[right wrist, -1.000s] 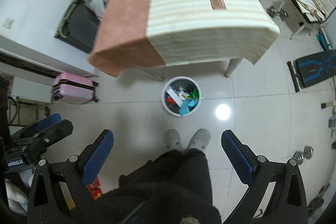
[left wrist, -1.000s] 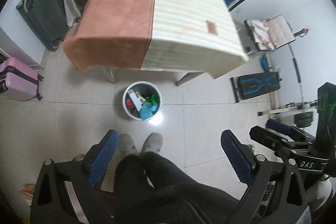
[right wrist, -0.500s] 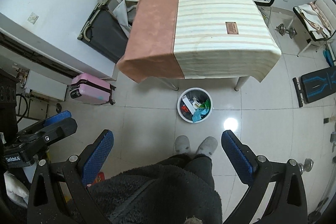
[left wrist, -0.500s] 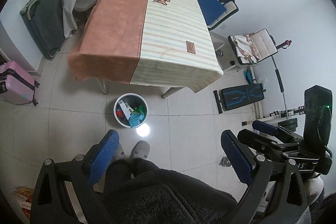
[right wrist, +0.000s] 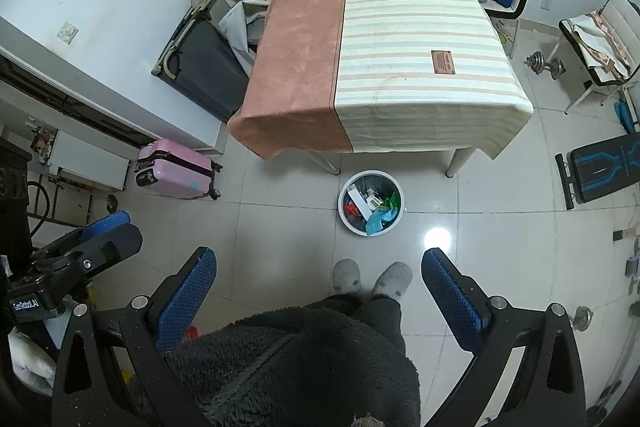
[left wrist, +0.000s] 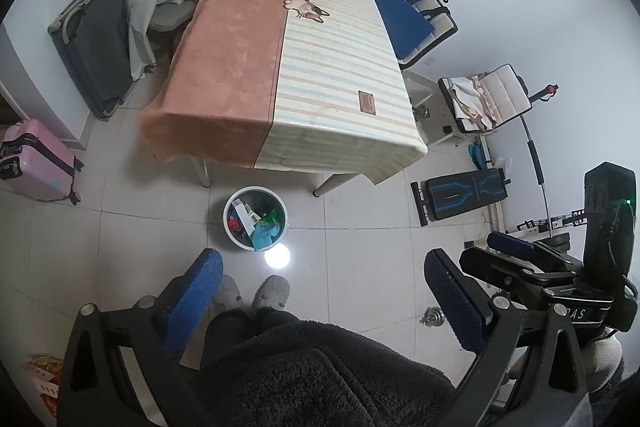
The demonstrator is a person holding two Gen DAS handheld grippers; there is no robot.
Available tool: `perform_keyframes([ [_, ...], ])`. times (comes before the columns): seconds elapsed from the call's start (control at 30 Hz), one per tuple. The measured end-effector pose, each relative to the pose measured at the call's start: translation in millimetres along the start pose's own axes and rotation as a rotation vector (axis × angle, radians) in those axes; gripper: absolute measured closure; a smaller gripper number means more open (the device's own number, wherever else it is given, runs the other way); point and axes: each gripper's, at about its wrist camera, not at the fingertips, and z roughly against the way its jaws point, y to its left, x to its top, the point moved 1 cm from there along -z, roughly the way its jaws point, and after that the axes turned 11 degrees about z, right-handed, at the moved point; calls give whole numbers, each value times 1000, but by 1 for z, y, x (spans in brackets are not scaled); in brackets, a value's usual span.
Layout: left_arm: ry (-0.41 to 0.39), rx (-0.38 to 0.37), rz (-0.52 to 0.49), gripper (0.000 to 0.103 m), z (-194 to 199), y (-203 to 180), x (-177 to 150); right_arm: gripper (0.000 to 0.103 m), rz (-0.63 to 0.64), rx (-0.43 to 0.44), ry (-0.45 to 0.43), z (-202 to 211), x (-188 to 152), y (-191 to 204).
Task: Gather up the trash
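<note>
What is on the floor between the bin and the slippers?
Only bare tile with a lamp glare between bin and slippers, in both views.

My left wrist camera sits high and looks steeply down over the floor, with the white bin (left wrist: 255, 218) near centre and the table (left wrist: 280, 75) toward 12 o'clock, well away. My right wrist camera does the same from a spot further right, with the bin (right wrist: 370, 202) just right of centre. Both views share the table, the bin and the pink suitcase (left wrist: 34, 159) at 9 o'clock. Each camera catches the other gripper: the right gripper (left wrist: 516, 247) at 4 o'clock, the left gripper (right wrist: 104, 227) at 8 o'clock.
</note>
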Motion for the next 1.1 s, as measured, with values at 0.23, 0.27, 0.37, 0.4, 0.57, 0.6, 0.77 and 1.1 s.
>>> perform_keyframes([
  [0.23,-2,0,-13,0,1,-3,0,0,5,-6,-6,6,4,1],
  [0.27,-3,-1,-12,0,1,-4,0,0,8,-6,-6,7,5,1],
  [0.37,-3,-3,-12,0,3,-4,0,0,8,-6,-4,7,7,1],
  [0.4,-4,-3,-11,0,3,-3,1,0,9,-6,-5,8,7,1],
  [0.57,0,-2,-13,0,3,-2,2,0,5,-6,-6,8,7,2],
  [0.6,2,-2,-12,0,3,-2,2,0,5,-7,-5,7,7,2],
  [0.77,6,-1,-9,0,3,-4,-1,0,2,-6,-2,10,7,-2],
  [1.1,15,1,-3,0,-1,-9,-5,0,2,-6,7,10,3,-2],
])
